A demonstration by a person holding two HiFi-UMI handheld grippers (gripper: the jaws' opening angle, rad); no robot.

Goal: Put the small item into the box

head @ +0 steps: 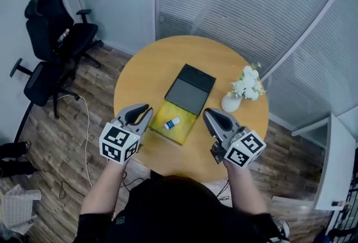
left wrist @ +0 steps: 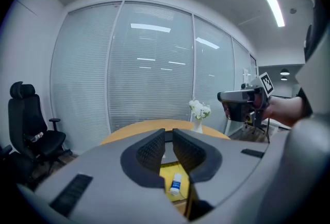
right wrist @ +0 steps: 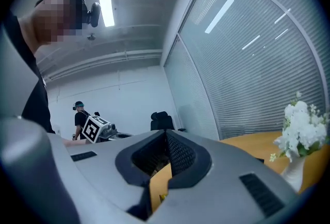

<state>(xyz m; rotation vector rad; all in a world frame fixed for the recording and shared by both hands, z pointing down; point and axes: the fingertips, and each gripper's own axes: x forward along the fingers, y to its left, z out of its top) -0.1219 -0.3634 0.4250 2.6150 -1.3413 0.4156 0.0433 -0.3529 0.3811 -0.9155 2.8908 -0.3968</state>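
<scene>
Bottle [head: 172,123] lying in yellow box [head: 185,131]; left gripper [head: 147,110] being held narrow, empty, right gripper [head: 207,114] pinched together. Far-right vase [head: 230,103] risks getting clipped by careless right swing.

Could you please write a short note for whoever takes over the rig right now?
Left tool: empty, narrow gap between jaws, held over the near edge of the table.
Right tool: empty, jaws together, likewise raised.
Small bottle lies in the yellow tray of the box; lid open behind it.
Done: the item appears to be in the box.
Left: perhaps closing the lid.
</scene>
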